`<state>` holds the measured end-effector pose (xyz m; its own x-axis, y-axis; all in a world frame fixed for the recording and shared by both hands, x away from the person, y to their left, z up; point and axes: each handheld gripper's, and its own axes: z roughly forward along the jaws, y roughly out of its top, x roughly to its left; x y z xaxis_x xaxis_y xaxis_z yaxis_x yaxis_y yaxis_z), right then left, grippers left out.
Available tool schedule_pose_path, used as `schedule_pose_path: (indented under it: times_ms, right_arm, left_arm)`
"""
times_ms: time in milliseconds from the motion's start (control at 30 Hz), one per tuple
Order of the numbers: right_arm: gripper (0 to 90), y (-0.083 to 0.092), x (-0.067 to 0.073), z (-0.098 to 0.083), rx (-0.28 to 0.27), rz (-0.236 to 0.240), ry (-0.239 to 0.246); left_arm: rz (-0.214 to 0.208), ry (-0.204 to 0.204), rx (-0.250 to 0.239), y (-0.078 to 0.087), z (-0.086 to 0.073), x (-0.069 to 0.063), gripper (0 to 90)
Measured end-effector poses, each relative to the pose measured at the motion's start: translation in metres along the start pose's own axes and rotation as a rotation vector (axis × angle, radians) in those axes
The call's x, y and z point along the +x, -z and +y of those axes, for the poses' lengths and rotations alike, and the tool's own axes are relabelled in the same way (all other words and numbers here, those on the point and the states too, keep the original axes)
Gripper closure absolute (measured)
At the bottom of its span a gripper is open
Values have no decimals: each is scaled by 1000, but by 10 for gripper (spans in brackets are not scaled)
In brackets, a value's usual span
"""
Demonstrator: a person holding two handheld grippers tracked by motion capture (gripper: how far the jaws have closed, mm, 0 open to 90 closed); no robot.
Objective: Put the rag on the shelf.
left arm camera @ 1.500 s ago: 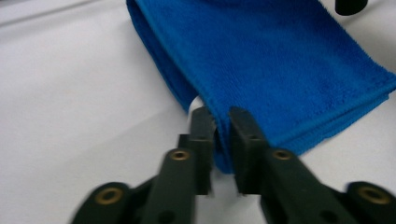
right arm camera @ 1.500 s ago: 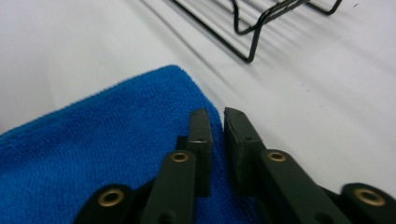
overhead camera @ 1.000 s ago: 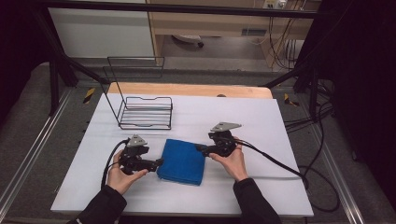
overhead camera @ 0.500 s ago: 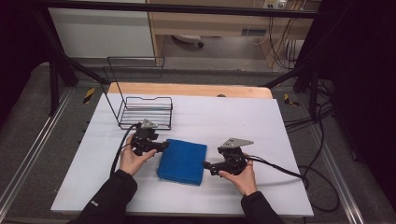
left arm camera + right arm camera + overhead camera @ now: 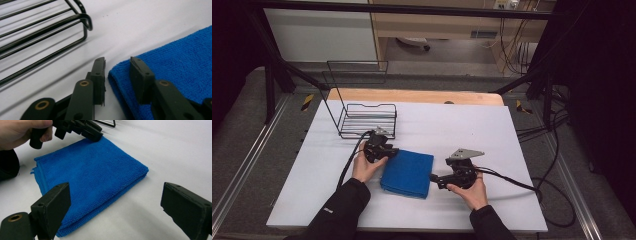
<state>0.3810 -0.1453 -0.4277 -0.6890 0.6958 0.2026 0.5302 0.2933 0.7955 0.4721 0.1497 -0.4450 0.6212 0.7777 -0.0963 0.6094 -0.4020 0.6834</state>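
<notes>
The left gripper [image 5: 117,75] straddles a corner of the folded blue cloth [image 5: 408,173], jaws slightly parted. The right gripper [image 5: 115,205], jaws spread wide, sits just beside the cloth's opposite edge on the tabletop [image 5: 472,125].

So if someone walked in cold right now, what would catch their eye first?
The folded blue cloth, vivid against the white table, lying near its front middle. Next, the two grippers flanking it: the left gripper open astride the cloth's far-left corner, the right gripper wide open at its right edge. Then the black wire rack at the back left.
</notes>
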Motion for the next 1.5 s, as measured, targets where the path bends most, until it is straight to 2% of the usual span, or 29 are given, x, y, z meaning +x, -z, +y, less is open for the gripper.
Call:
schedule_pose_path:
  times_ms: [167,333,500,633,667,767,867,967,1000,1133,1300,1367,1500]
  right_arm:
    - [101,0,0,0,1,1,-2]
    - [101,-2,-1,1,2,11,-5]
    - [102,-3,-1,1,-2,12,-9]
    - [112,-4,-3,3,-14,18,-10]
    - [114,-4,-3,4,-15,20,-17]
    - [137,-9,-4,9,-13,18,-5]
    - [189,-18,-7,17,-28,26,-21]
    - [301,-33,-14,28,-29,-17,-26]
    - [343,-38,-16,30,-31,-29,-38]
    - [439,-62,-26,36,42,-84,-41]
    - [539,-74,-33,36,75,-79,-79]
    - [577,-76,-34,35,87,-83,-73]
    - [639,-79,-33,33,100,-58,-80]
  left_arm:
    - [-17,-2,8,0,0,-4,766]
    - [-5,-6,11,2,0,-8,860]
    - [8,1,-6,9,-2,-10,875]
    - [30,11,-28,26,-6,-9,877]
    - [30,11,-28,26,-6,-9,877]
    - [45,38,-35,36,-11,-6,876]
    - [33,57,-53,36,-14,-4,873]
    - [22,52,-76,30,-14,-3,859]
    - [18,64,-79,24,-14,-1,855]
    - [12,48,-60,16,-17,2,843]
    - [17,35,-60,15,-17,4,784]
    - [18,31,-58,13,-18,4,746]
    - [3,31,-58,12,-18,7,705]
